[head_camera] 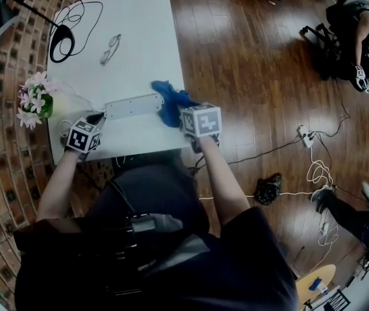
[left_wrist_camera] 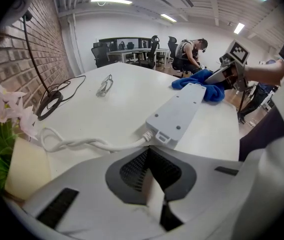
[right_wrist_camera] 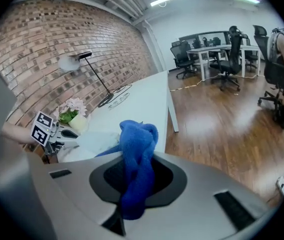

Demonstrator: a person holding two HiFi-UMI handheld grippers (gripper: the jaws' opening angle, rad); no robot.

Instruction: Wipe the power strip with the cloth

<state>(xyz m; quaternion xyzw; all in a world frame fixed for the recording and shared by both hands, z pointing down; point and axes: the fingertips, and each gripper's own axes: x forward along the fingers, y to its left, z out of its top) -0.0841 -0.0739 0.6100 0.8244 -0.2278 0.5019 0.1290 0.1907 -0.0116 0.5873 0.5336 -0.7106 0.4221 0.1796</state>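
The right tongs (right_wrist_camera: 137, 176) are gripping the blue cloth (right_wrist_camera: 138, 144) and holding it at the right end of the white power strip (head_camera: 132, 105), which is lying along the near part of the surface (head_camera: 139, 37). The left tongs (left_wrist_camera: 150, 156) are sitting clenched on nothing just at its cord end. The wiping is looking barely under way, with most of the strip's top lying uncovered and likely awaiting a pass

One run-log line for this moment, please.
left tool: shut, at strip end with cord | right tool: shut on cloth, at strip's other end
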